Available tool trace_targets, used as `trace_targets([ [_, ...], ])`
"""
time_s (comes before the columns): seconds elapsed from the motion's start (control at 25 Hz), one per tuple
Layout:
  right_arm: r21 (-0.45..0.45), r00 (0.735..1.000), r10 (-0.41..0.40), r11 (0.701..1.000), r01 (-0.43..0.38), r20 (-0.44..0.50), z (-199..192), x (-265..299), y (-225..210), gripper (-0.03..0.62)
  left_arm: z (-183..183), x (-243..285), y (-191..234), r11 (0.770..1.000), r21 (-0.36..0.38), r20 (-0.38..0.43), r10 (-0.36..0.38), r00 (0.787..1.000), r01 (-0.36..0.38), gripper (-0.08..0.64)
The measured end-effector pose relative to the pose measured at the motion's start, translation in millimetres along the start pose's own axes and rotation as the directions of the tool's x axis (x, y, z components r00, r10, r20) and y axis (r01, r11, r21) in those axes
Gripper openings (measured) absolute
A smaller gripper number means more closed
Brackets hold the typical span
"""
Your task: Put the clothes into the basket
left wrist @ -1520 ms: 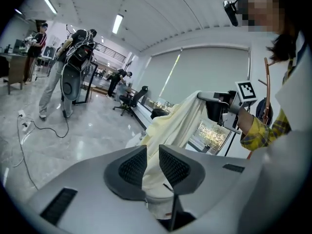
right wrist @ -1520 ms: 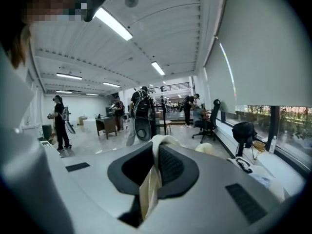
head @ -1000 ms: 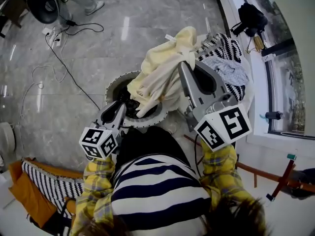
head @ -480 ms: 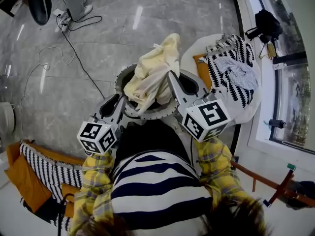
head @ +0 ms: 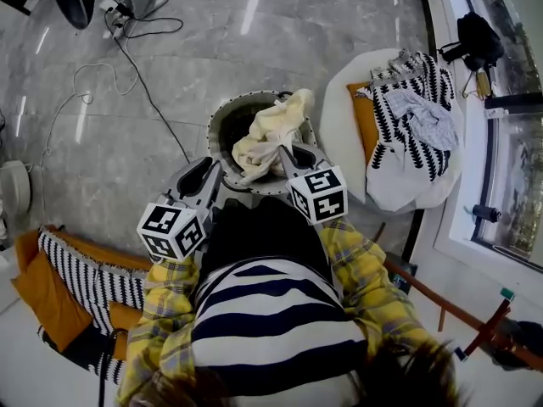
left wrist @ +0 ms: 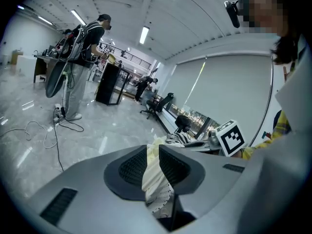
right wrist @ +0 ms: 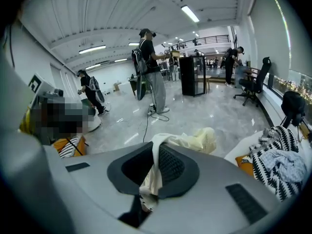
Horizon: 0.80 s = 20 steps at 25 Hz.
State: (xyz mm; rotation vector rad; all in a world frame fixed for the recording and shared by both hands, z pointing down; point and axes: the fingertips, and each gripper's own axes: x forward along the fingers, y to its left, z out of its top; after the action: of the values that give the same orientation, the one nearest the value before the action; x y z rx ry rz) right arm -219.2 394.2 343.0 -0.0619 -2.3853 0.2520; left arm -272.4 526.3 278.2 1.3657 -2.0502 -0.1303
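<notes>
**Both hand-held grippers pinch the cream garment at the basket**

The left hand-held gripper (left wrist: 152,156) has its jaws nearly together, pinching a fold of the cream garment (head: 271,130). The fold runs down between the pads, and a ribbed edge shows at the bottom. In the head view this gripper sits at the basket's (head: 222,122) near-left rim. Its cube (head: 172,230) carries square black-and-white markers.

The round, dark-lined basket stands on the grey floor (head: 170,24), straight ahead of the person. The garment lies bunched inside it. Its long axis runs from the near rim, by the grippers, up and to the right, where its far end drapes over the far rim.

The right hand-held gripper (right wrist: 155,156) is pressed shut on another fold of the same garment. The cloth hangs over the right pad and trails down between the two. Its marker cube (head: 319,195) sits at the basket's near-right rim.

Further right, a round white bench (head: 336,138) holds black-and-white patterned clothes (head: 416,100) and an orange cushion (head: 365,119).
</notes>
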Motion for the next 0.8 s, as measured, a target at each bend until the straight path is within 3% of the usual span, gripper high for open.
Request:
trace_targets([
  [0.12,-0.065,0.994,-0.01,0.998,0.002,-0.112,-23,12,5,0.048,-5,-2,3,1.0,-0.005,-0.016,0.002,1.0,-0.002,0.066],
  [0.16,-0.09,0.99,-0.018,0.996,0.005,-0.14,-28,15,6,0.075,-7,-2,4,1.0,-0.006,-0.021,0.002,1.0,-0.002,0.066],
  [0.2,-0.11,0.988,-0.026,0.994,0.009,-0.152,-31,16,7,0.146,-8,-2,5,1.0,-0.007,-0.025,0.0,1.0,0.0,0.066],
  [0.24,-0.125,0.989,-0.036,0.992,0.017,-0.146,-30,16,7,0.178,-8,-2,6,1.0,-0.007,-0.029,-0.002,1.0,0.002,0.066],
  [0.36,-0.129,0.994,-0.051,0.991,0.039,-0.092,-19,9,3,0.178,-9,2,5,1.0,-0.005,-0.036,-0.011,0.999,0.011,0.066],
  [0.56,-0.063,0.997,-0.06,0.996,0.057,-0.042,-16,-9,-13,0.178,-9,16,-9,0.999,0.013,-0.057,-0.047,0.997,0.048,0.066],
  [0.8,0.014,0.992,-0.125,0.992,0.125,-0.008,-22,-41,-50,0.178,-7,47,-42,0.992,0.037,-0.1,-0.116,0.988,0.12,0.066],
])
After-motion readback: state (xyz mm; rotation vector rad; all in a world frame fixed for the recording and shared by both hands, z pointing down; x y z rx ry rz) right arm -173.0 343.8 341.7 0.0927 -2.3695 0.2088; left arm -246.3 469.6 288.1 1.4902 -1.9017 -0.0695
